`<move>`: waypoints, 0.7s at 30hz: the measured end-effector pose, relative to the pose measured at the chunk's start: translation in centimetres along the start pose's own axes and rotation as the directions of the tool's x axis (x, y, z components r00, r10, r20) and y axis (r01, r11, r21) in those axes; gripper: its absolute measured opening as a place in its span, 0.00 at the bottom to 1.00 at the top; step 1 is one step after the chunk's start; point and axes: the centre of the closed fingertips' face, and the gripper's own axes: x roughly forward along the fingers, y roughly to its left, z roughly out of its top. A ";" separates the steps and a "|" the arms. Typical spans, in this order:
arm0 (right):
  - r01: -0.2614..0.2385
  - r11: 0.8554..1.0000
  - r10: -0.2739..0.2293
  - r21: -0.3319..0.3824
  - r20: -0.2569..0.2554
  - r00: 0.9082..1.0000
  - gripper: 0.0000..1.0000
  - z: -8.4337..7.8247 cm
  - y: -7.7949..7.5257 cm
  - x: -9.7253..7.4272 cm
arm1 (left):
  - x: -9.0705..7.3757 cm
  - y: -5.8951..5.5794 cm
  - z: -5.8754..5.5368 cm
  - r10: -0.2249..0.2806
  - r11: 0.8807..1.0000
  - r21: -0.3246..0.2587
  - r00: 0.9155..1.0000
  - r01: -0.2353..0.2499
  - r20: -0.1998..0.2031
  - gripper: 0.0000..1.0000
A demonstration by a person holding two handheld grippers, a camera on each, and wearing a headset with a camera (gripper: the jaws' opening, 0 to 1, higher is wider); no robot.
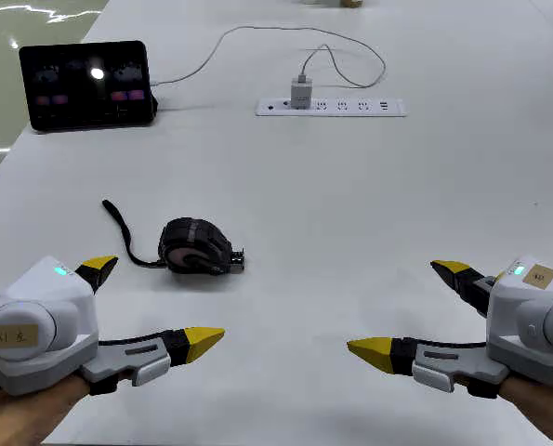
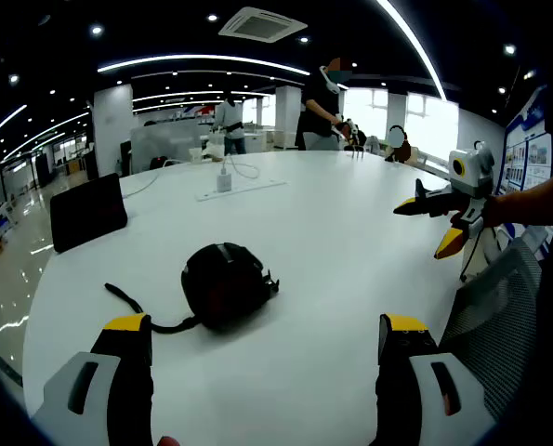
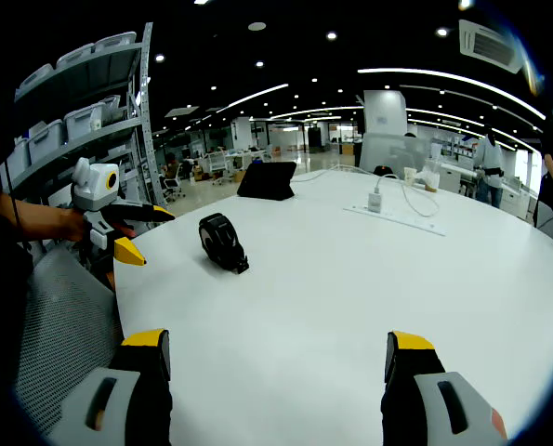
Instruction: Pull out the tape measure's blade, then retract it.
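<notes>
Wide white table (image 1: pixel 369 204), smooth and matte, and the tape measure (image 1: pixel 197 247) sits on it left of centre, lying on its side, blade tip poking out toward the right, nothing drawn out. Its dark wrist strap (image 1: pixel 120 226) trails off to the left across the tabletop. Left gripper (image 1: pixel 162 299) hangs low near the front edge, just short of the tape measure, yellow-tipped jaws spread wide, nothing between them. Right gripper (image 1: pixel 397 307) is well apart on the other side, jaws spread just as wide, also bare.

At the far side, a dark tablet (image 1: pixel 86 84) stands propped up, screen glowing faintly. A white power strip (image 1: pixel 332 107) lies flat with a charger (image 1: pixel 301 92) plugged in, and a thin cable (image 1: pixel 257 35) loops between tablet and strip. Glossy green floor (image 1: pixel 16 56) past the left edge (it catches the lights).

From the gripper views: a big open-plan hall, long strip lights (image 2: pixel 202 63) curving overhead, grey shelving (image 3: pixel 81 121) stacked with bins, people (image 2: pixel 321 107) standing at the table's far end.
</notes>
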 end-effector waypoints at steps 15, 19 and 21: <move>0.003 1.000 -0.003 0.004 0.002 1.000 0.98 0.0 0.0 0.0 | 0.0 -0.1 -0.1 -0.003 1.000 0.005 1.000 0.003 -0.005 0.99; 0.007 1.000 -0.007 0.000 0.003 1.000 0.98 0.0 -0.1 0.0 | 0.0 -0.1 -0.1 -0.004 1.000 0.004 1.000 0.004 -0.005 0.99; 0.004 1.000 -0.004 0.005 0.002 1.000 0.98 0.0 0.0 0.0 | 0.0 -0.1 0.0 -0.005 1.000 0.005 1.000 0.005 -0.005 0.99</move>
